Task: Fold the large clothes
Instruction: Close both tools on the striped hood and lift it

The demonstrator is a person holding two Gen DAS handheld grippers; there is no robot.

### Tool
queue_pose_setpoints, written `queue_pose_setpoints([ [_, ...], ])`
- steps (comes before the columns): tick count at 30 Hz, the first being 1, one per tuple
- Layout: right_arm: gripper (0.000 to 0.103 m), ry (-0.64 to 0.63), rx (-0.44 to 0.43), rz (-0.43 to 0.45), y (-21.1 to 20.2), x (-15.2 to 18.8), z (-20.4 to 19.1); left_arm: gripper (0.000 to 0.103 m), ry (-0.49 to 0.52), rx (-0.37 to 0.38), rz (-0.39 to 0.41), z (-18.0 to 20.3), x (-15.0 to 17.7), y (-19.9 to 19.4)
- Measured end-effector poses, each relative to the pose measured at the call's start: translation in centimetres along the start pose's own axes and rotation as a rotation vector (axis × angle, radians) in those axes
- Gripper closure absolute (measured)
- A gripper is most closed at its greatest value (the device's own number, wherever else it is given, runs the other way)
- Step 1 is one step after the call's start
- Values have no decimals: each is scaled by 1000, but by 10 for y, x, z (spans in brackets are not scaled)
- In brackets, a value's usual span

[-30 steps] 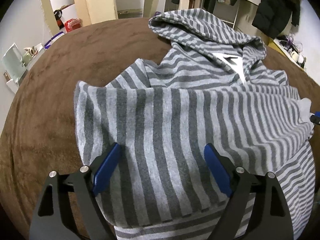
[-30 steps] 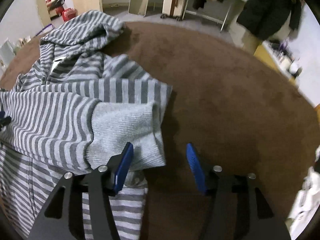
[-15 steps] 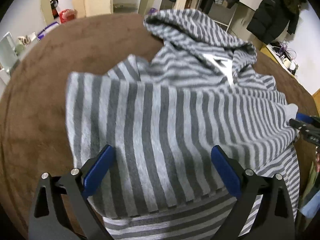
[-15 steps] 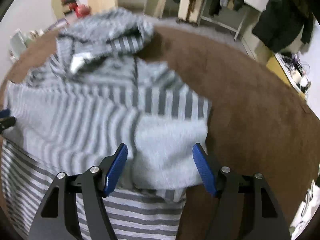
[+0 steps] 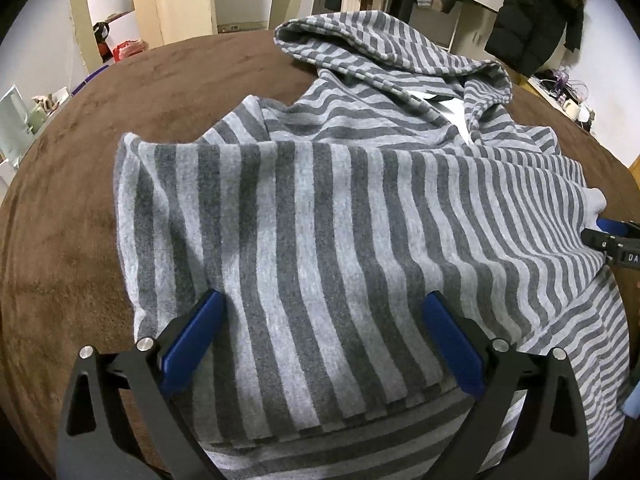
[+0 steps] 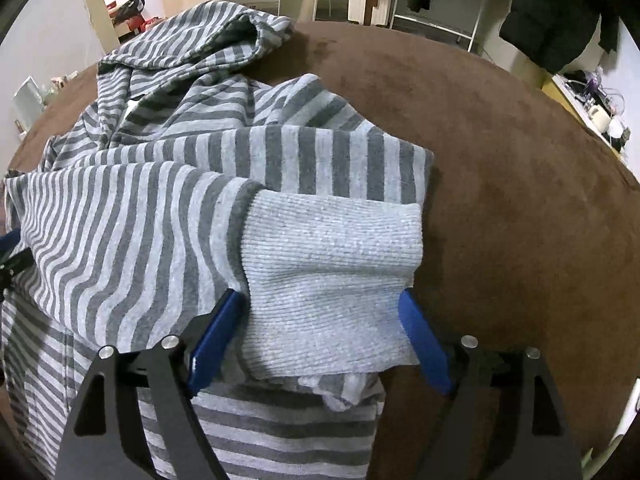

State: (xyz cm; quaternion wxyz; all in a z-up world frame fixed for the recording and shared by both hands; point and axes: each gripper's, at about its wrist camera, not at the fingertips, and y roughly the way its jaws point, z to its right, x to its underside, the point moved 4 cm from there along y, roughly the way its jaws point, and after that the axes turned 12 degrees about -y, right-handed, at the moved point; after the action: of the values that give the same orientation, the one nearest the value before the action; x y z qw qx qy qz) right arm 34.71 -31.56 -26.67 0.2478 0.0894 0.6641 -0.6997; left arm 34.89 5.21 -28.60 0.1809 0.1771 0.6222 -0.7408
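Hoodie (image 5: 320, 208): cuff (image 6: 332, 256) shows only at right wrist.

Only the white letters "DA" could be read, cut off by the picture's edge, on the black right gripper (image 5: 618, 242) body.

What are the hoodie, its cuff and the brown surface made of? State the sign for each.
Hoodie: soft grey-striped knit, likely cotton jersey; matte, slightly fuzzy, drapes in loose folds.
Cuff: plain light grey ribbed knit; fine parallel ribs show, probably stretchy.
Brown surface: short-pile plush or velour-like fabric; shading varies as on brushed nap. Exact fibre cannot be told.
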Motion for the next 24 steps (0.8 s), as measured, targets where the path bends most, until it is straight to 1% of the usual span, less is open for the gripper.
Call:
queue_pose_setpoints([
  [4,23,14,-24,-17,-7,-12,5,7,-14,-2,-29,0,-6,-3],
  [6,23,13,-28,-7,-19,-23,7,8,-26,-8,-35,2,-17,-11],
  [9,23,68,-114,40,-37,-42,11,7,-42,2,4,5,-40,-31],
  [11,23,87,-137,58,-42,-59,16,7,-50,0,9,4,-59,-35],
  [14,23,97,-139,73,-41,-86,19,7,-61,-23,1,-2,-83,-27],
  [17,23,133,-176,107,-37,-117,24,7,-79,-24,-8,-8,-112,-14],
  [20,23,165,-235,131,-30,-141,27,7,-58,-40,-6,-9,-133,2],
  [21,24,182,-271,136,-24,-153,28,7,-54,-41,-11,-8,-142,8],
  [24,24,220,-334,151,-11,-178,33,7,-61,-13,-24,-6,-170,24],
])
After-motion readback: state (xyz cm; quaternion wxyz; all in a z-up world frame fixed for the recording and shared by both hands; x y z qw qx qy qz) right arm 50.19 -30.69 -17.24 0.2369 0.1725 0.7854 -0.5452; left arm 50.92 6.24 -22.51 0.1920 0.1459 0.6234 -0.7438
